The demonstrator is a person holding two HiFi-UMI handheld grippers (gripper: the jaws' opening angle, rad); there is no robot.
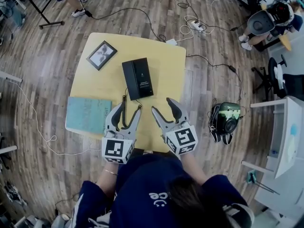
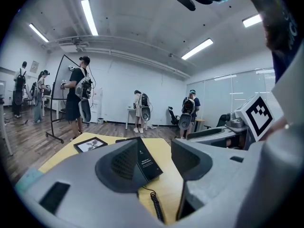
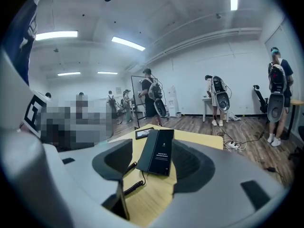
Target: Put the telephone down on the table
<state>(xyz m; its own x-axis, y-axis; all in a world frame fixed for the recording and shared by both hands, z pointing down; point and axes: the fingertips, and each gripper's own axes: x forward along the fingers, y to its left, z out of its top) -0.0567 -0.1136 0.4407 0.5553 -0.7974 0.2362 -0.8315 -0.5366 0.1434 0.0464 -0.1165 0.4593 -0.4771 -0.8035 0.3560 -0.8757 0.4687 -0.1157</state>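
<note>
Yellow table (image 1: pixel 166 56): the black telephone (image 1: pixel 137 78) lies flat near its middle and nothing holds it, so the set-down looks done. A teal pad (image 1: pixel 88 114) sits at the near left corner and a picture frame (image 1: pixel 101 55) at the far left.

Left gripper (image 1: pixel 128 109): jaws apart, gripping nothing. The coiled cord (image 1: pixel 124 113) runs on the tabletop between them. Right gripper (image 1: pixel 162 106): jaws partly spread, empty, just short of the telephone.

Step in hand, as judged: clearing away. Draw both back straight and lifted, with the left jaws kept off the cord so the telephone isn't dragged.

The cord's near end is hidden under the left gripper. The grippers cover the table's near edge. The print on the telephone is too small to read.
</note>
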